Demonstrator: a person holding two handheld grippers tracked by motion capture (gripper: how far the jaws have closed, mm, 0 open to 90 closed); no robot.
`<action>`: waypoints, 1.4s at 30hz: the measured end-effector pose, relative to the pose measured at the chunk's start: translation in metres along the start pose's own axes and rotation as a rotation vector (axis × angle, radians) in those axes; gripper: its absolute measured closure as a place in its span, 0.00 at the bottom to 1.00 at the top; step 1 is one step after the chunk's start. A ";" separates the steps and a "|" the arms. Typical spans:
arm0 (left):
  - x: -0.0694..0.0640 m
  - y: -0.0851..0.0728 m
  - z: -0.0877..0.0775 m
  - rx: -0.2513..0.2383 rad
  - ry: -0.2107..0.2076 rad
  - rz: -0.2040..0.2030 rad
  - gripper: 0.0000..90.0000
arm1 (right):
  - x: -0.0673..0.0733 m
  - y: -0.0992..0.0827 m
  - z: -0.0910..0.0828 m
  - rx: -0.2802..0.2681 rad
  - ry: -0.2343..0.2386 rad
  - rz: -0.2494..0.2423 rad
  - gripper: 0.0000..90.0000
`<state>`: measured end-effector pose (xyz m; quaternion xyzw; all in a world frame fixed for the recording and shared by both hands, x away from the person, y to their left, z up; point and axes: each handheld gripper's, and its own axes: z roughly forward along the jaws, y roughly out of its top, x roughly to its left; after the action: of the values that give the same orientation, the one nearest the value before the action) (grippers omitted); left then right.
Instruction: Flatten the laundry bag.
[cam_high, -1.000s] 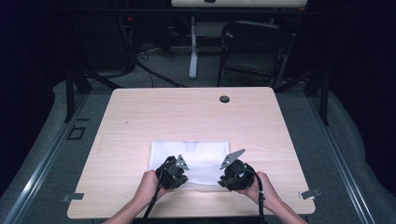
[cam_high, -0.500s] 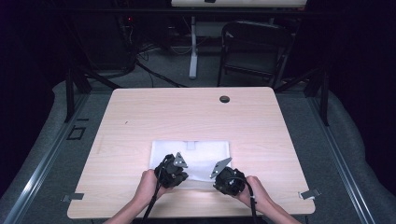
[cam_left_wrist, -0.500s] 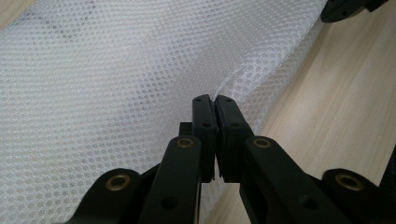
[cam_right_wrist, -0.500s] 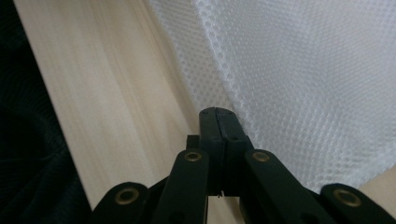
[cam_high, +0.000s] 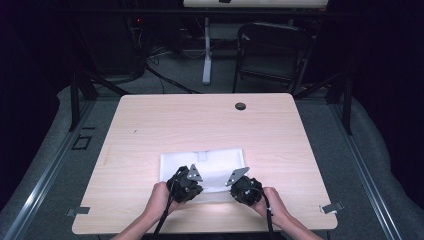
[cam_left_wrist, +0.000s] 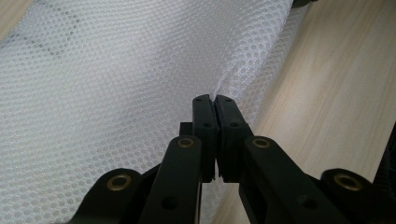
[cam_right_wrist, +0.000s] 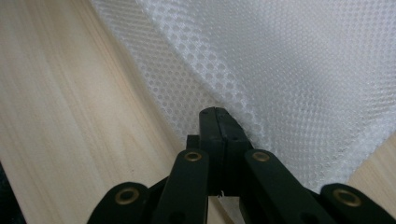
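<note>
Cloth (cam_high: 210, 167), white and full of tiny holes, lies flat on the table (cam_high: 150, 130), low in the middle of the high view. Left gripper (cam_high: 192, 176) pinches its near edge tight. Right gripper (cam_high: 235, 178) pinches that edge too.

A dark chair (cam_high: 272, 52) stands beyond the light wooden table (cam_high: 210, 125) on grey floor (cam_high: 385, 165).

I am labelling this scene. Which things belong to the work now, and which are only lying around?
In the work:
white mesh cloth
left claw, shut on its edge
right claw, shut on its edge

Lying around:
table, bearing the cloth
chair behind it
</note>
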<state>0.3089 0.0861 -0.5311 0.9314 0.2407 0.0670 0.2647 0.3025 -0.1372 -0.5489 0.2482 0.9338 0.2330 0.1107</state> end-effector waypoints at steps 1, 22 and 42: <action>0.000 0.000 0.000 -0.002 0.002 0.000 0.98 | 0.000 -0.001 0.001 -0.003 0.001 0.009 1.00; 0.001 0.000 -0.010 -0.037 0.012 -0.007 0.98 | 0.000 -0.003 0.005 0.075 0.057 0.043 1.00; 0.007 0.002 -0.021 -0.077 0.054 -0.028 0.98 | 0.007 -0.002 0.003 0.095 0.093 0.021 1.00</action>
<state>0.3108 0.0975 -0.5126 0.9149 0.2581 0.0974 0.2949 0.2962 -0.1339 -0.5537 0.2519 0.9452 0.2006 0.0529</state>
